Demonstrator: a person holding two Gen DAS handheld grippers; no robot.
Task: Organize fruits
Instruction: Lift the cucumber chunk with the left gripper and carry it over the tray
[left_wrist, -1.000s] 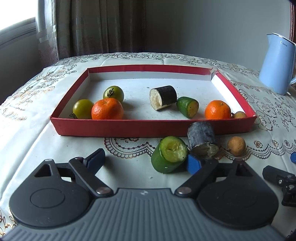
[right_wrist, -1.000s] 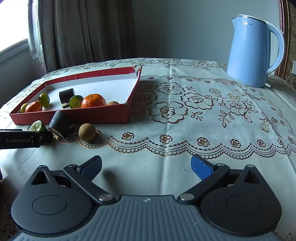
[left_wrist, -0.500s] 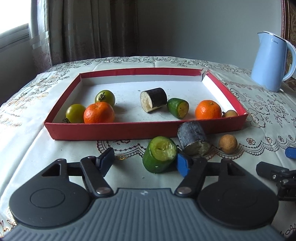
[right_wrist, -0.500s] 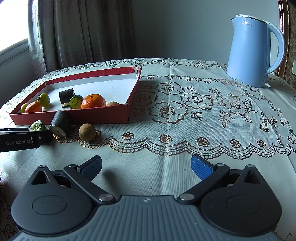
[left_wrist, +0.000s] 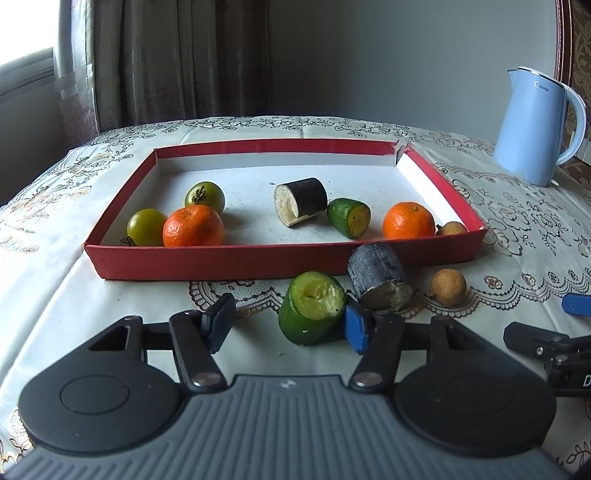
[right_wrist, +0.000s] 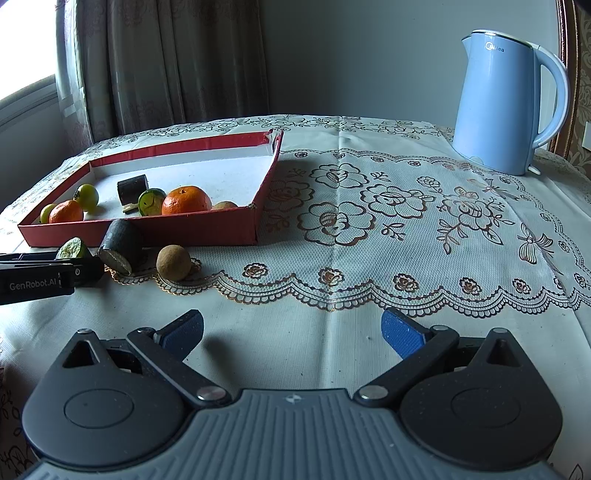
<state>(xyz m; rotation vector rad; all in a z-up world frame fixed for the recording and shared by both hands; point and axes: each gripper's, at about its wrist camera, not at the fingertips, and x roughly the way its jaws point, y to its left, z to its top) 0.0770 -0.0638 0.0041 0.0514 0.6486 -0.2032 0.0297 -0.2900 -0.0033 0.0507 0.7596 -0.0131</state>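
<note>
A red tray (left_wrist: 207, 263) holds two green tomatoes, two oranges (left_wrist: 193, 226), a dark eggplant piece (left_wrist: 302, 201), a green cucumber piece (left_wrist: 349, 217) and a small brown fruit. On the cloth in front lie a cucumber piece (left_wrist: 311, 311), an eggplant piece (left_wrist: 379, 281) and a brown longan (left_wrist: 447, 287). My left gripper (left_wrist: 288, 325) is open; the cucumber piece sits between its fingers, against the right pad (left_wrist: 355, 327). My right gripper (right_wrist: 291, 330) is open and empty over bare cloth, right of the fruits.
A blue kettle (right_wrist: 498, 103) stands at the back right of the table. The tablecloth has an embroidered lace overlay (right_wrist: 369, 206). Curtains and a window are behind the tray. The left gripper's body (right_wrist: 37, 277) lies at the left edge of the right wrist view.
My left gripper's fingers have narrowed around the cucumber piece on the cloth, and the view has shifted slightly. The right gripper has not moved.
</note>
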